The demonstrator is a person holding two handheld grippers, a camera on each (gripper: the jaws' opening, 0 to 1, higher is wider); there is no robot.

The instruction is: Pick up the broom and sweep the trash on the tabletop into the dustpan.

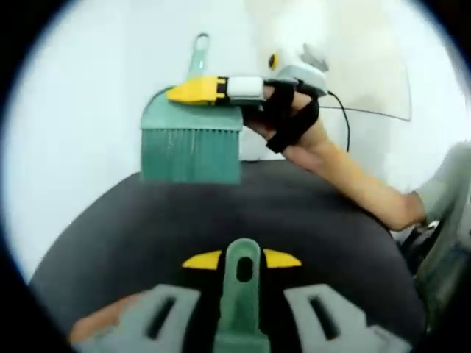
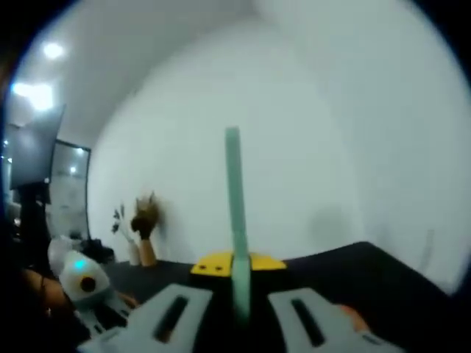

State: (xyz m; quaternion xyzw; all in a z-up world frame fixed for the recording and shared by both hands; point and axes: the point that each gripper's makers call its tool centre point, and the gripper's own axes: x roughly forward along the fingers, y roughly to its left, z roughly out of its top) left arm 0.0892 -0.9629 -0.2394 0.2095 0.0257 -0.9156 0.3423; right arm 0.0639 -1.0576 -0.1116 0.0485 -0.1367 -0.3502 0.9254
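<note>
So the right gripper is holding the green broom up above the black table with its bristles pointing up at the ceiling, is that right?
Not quite. In the left gripper view the right gripper does hold the green broom above the black table, but its bristles hang down toward the tabletop and the handle points up.

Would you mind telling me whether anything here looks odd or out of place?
Yes: the broom, clamped in the right gripper, hangs lifted above the table, with no trash in sight. The left gripper grips a green handle.
</note>
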